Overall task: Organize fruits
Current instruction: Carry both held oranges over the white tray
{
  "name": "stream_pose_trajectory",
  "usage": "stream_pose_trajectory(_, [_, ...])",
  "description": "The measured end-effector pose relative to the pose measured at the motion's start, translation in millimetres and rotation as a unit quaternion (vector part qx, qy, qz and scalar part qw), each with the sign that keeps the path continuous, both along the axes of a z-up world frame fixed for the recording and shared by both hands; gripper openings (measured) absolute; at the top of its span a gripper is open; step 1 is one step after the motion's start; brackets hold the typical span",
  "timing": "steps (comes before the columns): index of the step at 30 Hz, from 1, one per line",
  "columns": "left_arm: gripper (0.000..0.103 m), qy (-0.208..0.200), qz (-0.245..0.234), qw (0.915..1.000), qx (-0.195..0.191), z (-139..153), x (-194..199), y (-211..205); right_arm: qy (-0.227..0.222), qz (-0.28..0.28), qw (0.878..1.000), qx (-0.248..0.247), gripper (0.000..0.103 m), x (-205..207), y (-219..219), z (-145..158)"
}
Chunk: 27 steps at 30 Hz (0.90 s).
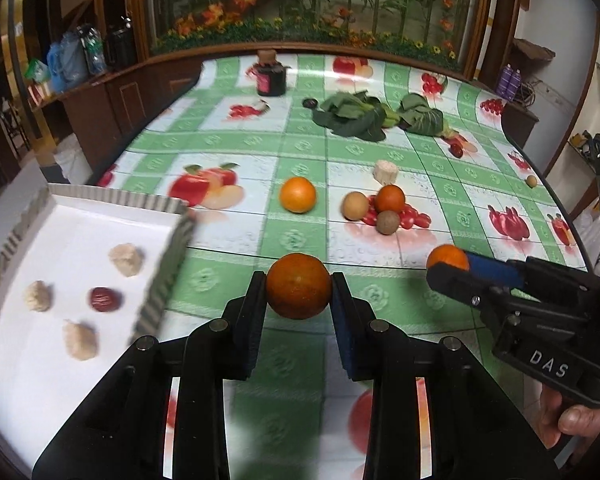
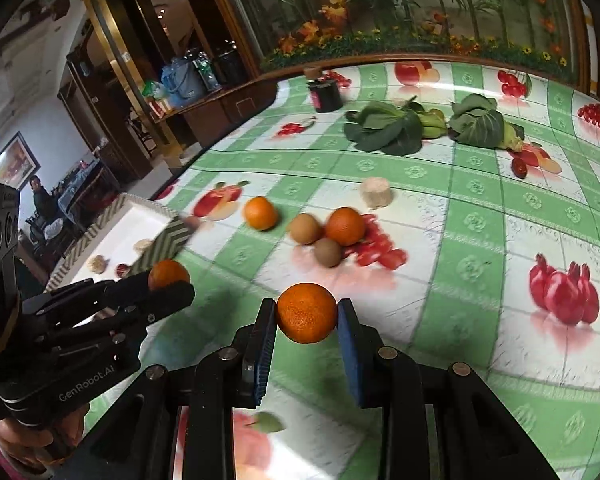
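My left gripper [image 1: 299, 286] is shut on an orange [image 1: 299, 286] held above the table, just right of the white tray [image 1: 168, 204]. It also shows in the right wrist view [image 2: 170, 280], holding its orange [image 2: 168, 273]. My right gripper [image 2: 307, 313] is shut on another orange [image 2: 307, 313]; it shows in the left wrist view [image 1: 448, 266] at the right. On the table lie two more oranges [image 1: 298, 195] [image 1: 390, 199], a tan round fruit [image 1: 355, 206] and a brown kiwi-like fruit [image 1: 387, 223].
The tray holds three pale lumps [image 1: 126, 259] and a dark red date [image 1: 104, 299]. A pale cut chunk [image 1: 385, 172], leafy greens [image 1: 352, 114], a dark jar [image 1: 271, 76] and a small round fruit [image 1: 531, 181] are farther back. A wooden cabinet edges the far side.
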<state>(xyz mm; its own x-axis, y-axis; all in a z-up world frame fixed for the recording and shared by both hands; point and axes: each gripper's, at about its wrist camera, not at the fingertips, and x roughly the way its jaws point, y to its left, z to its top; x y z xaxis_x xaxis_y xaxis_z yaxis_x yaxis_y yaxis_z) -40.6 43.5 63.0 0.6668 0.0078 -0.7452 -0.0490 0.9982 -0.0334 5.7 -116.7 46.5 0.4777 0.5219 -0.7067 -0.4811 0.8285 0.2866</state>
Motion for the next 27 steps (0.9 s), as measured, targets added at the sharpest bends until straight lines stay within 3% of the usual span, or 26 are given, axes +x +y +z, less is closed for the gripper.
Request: stream_pose_trajectory(27, [0.031,-0.043,0.078,0.9956,0.027,29.3,-71.3,90.3,-0.035,0.096,0.995,-0.008,0.030,-64.3,110.4,30.2])
